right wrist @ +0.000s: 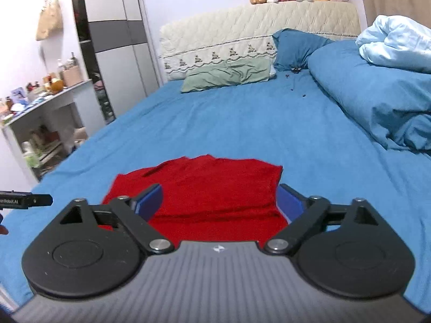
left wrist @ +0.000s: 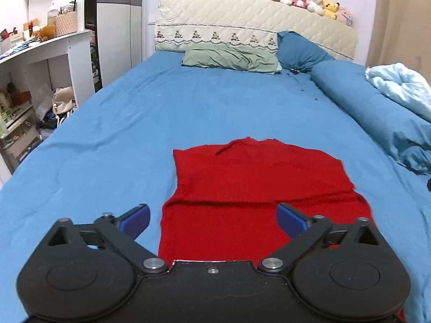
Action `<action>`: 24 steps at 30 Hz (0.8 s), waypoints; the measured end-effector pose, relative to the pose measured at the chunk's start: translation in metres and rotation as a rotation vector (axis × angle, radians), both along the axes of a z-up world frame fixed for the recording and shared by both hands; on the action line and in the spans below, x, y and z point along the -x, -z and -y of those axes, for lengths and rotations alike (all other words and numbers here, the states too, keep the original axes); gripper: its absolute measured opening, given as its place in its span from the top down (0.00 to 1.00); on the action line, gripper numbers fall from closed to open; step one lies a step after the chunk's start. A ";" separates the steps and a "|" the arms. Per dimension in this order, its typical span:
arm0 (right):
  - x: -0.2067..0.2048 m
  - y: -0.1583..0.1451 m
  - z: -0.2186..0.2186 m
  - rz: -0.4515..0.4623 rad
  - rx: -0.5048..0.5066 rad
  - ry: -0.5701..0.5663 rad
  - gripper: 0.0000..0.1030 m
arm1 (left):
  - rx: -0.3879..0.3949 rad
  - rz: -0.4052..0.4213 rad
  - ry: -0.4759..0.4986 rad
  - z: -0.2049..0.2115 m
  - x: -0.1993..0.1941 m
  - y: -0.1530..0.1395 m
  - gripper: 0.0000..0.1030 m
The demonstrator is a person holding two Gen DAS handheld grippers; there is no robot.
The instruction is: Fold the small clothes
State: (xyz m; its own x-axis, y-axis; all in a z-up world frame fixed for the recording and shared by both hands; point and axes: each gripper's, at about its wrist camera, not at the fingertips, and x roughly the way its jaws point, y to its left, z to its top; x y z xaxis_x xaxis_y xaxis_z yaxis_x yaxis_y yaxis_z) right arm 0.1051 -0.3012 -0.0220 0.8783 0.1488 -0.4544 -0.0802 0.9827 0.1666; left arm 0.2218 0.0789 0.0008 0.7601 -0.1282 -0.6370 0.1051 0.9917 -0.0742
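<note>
My left gripper (left wrist: 212, 219) and right gripper (right wrist: 219, 202) both hang with jaws spread wide and empty over the near part of the red top (left wrist: 256, 185), which lies flat on the blue sheet (left wrist: 113, 134). If I pinch too deep I risk catching the sheet too; a one-layer grab would let the fold slip askew

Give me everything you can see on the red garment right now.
The red garment lies flat on the blue bedsheet, near the bed's front edge. It looks like knit fabric, plain red, already folded into a rough rectangle, with a crosswise fold ridge and a collar-like bump at its far edge. Both the left gripper and right gripper are open, gripping nothing.
</note>
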 end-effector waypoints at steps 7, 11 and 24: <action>0.080 -0.003 0.007 -0.094 -0.045 -0.002 0.00 | -0.015 -0.089 0.001 -0.008 0.058 0.000 0.00; 0.109 0.020 0.008 -0.180 -0.028 0.004 0.00 | -0.052 -0.172 -0.016 -0.018 0.083 0.027 0.00; 0.159 0.110 -0.004 -0.407 0.061 0.060 0.00 | 0.009 -0.269 -0.036 -0.049 0.126 0.122 0.04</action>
